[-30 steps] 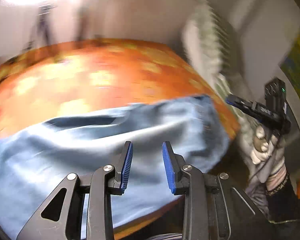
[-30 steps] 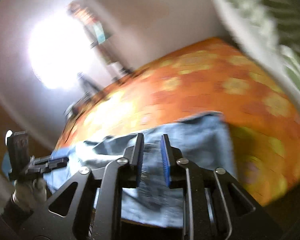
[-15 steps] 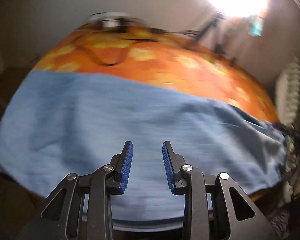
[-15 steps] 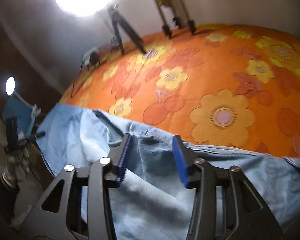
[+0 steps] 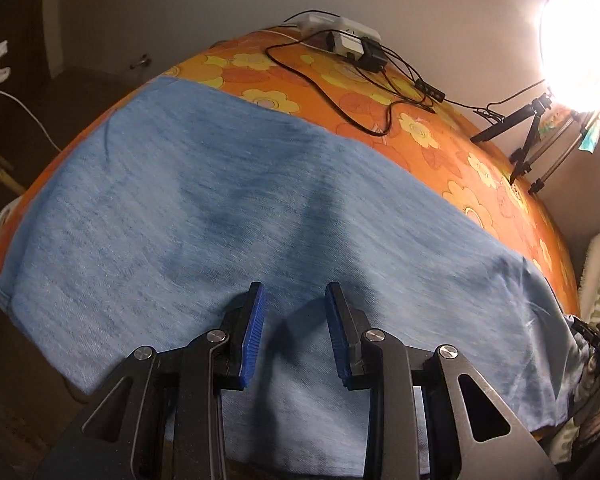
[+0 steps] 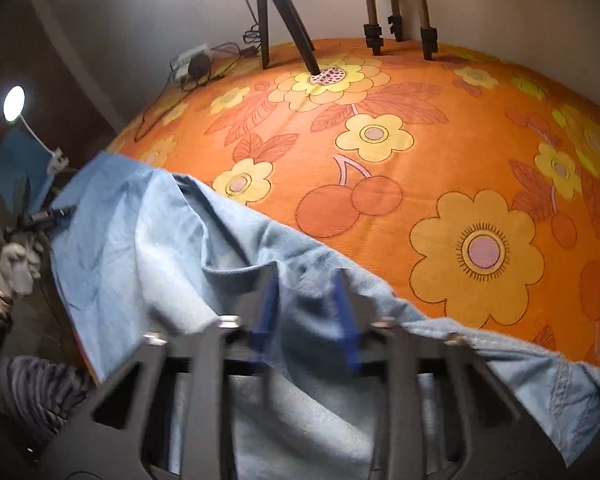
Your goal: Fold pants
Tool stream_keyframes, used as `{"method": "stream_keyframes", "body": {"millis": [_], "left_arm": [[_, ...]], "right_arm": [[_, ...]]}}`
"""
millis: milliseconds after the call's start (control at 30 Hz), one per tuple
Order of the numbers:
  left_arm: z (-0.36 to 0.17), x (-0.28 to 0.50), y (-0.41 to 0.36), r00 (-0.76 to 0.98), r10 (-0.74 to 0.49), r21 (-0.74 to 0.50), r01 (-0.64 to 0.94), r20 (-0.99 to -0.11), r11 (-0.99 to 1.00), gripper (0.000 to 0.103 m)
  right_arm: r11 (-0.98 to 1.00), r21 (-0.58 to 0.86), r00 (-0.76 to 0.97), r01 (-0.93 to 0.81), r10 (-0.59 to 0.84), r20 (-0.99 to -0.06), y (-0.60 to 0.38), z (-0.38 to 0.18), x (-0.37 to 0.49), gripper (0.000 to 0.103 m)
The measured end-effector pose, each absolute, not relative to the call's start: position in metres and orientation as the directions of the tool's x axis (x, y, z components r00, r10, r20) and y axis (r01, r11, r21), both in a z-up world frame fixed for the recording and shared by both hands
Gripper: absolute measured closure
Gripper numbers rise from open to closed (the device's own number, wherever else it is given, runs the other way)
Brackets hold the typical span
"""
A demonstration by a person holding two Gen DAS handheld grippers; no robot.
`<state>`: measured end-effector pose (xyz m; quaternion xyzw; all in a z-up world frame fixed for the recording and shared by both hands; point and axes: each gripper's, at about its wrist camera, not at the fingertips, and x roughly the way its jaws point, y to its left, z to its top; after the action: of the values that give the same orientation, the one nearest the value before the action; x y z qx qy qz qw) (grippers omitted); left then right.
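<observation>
Since half a second ago our left view has steadied and the blur has gone, while our right claw has pushed deeper into the cloth. The pants (image 5: pixel 260 216) lie spread along the near edge of the orange flowered bedspread (image 5: pixel 440 136), their long axis running left to right across both views; the left stretch is flat and smooth, the right stretch (image 6: pixel 172 248) rumpled into folds, with a stitched hem near the right view's lower right. Our left gripper (image 5: pixel 294 330) hovers just over the flat denim, blue pads spread wide with only cloth beneath. Our right gripper (image 6: pixel 306 316) is blurred, its fingers also apart with a bunched fold lying between them; we cannot tell whether the pads touch the fold. Beyond, a black cable (image 5: pixel 340 92) and a white power strip (image 5: pixel 340 34) sit on the far bedspread, near the tripod legs (image 6: pixel 284 28).
</observation>
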<state>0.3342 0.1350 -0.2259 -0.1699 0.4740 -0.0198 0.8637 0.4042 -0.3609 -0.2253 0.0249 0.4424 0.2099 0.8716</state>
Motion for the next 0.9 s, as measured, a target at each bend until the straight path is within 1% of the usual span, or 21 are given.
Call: {"method": "stream_keyframes", "body": {"millis": [167,333,500,600,733,900], "left_arm": [[-0.226,0.337,0.136,0.562,-0.197,-0.311,-0.115,-0.804,0.943,0.074],[-0.226,0.336,0.141,0.571,-0.210,-0.329,-0.114,-0.794,0.938,0.074],[-0.225,0.337,0.138,0.571,-0.197,-0.309,-0.105,-0.797,0.945,0.074],[-0.224,0.337,0.134,0.569,-0.174,-0.273,-0.092,-0.803,0.958,0.074],[-0.225,0.336,0.134,0.569,-0.174,-0.270,-0.088,-0.804,0.959,0.074],[-0.216,0.329,0.143,0.588,-0.127,-0.232,-0.107,-0.799,0.967,0.074]], "right_arm": [[0.917,0.217,0.553,-0.334,0.377,-0.743,-0.365,-0.216,0.401,0.092],[0.935,0.185,0.607,-0.303,0.339,-0.719,-0.371,-0.201,0.403,0.094],[0.958,0.028,0.669,-0.284,0.219,-0.710,-0.372,-0.180,0.429,0.096],[0.958,-0.022,0.645,-0.284,0.174,-0.744,-0.372,-0.189,0.454,0.097],[0.947,-0.105,0.595,-0.305,0.103,-0.797,-0.362,-0.220,0.474,0.097],[0.950,-0.117,0.594,-0.288,0.081,-0.800,-0.363,-0.226,0.474,0.097]]}}
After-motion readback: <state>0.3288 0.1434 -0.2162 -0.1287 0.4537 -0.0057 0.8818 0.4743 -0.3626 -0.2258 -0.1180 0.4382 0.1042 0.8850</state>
